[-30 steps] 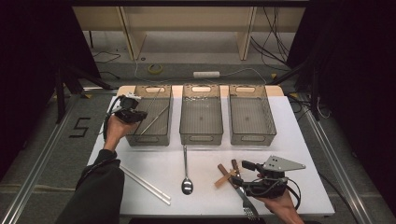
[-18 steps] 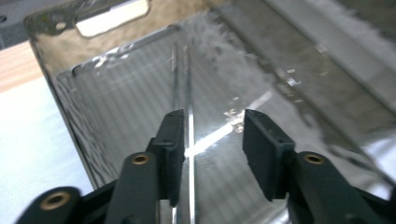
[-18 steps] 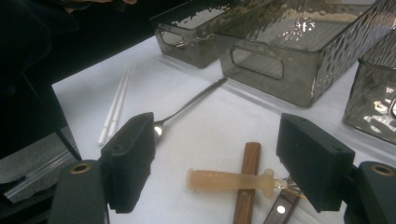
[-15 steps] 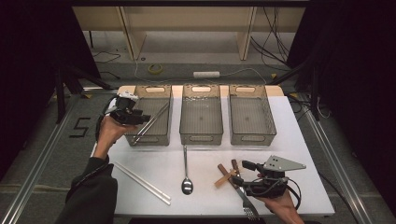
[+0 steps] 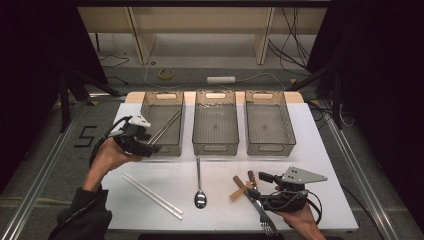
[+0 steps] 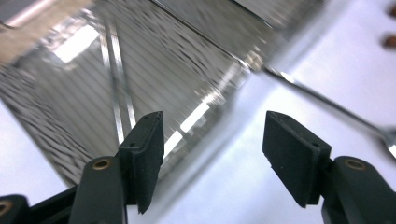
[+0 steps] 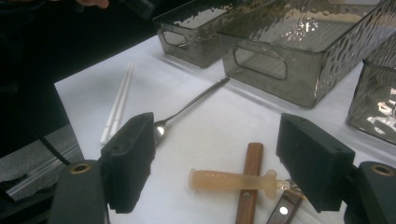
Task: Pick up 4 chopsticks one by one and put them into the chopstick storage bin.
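the smoky clear ribbed plastic bin at the left (image 5: 161,126) holds a pair of slim metal chopsticks (image 5: 165,127) leaning on its wall. the left gripper (image 5: 150,148) hangs beside it, its jaws just opened, nothing between. the right gripper (image 5: 263,186) stands apart over wooden-handled cutlery (image 5: 243,187).

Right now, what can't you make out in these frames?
- Fork, high view: its head is cut off by the bottom edge, its handle is under the right gripper.
- Metal chopsticks, left gripper view: motion blur smears them inside the left bin.
- Wooden-handled utensils, right gripper view: business ends run off frame.
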### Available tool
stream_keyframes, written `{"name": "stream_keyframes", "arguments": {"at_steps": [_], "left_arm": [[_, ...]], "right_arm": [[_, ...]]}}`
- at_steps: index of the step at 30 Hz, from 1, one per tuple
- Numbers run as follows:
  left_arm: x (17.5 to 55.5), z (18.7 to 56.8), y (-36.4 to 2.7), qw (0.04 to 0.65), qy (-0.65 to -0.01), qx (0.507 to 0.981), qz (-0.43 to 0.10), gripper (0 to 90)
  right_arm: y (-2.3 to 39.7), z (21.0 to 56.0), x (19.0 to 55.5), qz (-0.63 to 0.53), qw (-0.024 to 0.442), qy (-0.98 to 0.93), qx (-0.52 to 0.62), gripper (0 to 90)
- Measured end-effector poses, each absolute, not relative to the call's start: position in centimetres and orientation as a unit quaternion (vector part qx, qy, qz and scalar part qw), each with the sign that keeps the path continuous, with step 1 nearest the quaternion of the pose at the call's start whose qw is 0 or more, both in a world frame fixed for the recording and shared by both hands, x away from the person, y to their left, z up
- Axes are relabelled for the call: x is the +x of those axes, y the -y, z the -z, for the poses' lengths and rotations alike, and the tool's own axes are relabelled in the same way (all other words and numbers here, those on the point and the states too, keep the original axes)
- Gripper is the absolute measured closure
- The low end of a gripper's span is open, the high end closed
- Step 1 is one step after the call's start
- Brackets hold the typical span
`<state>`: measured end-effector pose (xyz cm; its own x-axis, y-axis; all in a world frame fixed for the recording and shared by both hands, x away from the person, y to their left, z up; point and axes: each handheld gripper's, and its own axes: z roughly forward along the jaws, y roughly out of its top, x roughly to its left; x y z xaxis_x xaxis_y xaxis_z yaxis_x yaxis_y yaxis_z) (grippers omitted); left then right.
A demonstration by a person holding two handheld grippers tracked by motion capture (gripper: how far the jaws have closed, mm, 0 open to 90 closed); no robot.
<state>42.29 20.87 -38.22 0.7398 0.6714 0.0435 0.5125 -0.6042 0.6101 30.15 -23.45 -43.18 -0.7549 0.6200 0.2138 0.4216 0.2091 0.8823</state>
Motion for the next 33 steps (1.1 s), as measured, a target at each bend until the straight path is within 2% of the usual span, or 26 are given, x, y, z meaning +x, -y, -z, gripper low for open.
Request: {"name": "stream_keyframes", "arguments": {"at_steps": [8, 16, 33], "left_arm": [[38.9, 39.1, -19.8, 0.273, -0.280, 0.914, -0.110, 32.3], [36.4, 39.9, -18.9, 0.256, -0.218, 0.937, -0.093, 31.8], [33.6, 43.2, -18.1, 0.179, -0.146, 0.971, -0.060, 29.7]], "right_arm": [[23.2, 43.1, 30.2, -0.529, 0.095, -0.774, 0.334, 29.2], [23.3, 43.1, 30.1, -0.529, 0.095, -0.775, 0.333, 29.1], [23.3, 43.1, 30.1, -0.528, 0.097, -0.775, 0.333, 29.1]]}}
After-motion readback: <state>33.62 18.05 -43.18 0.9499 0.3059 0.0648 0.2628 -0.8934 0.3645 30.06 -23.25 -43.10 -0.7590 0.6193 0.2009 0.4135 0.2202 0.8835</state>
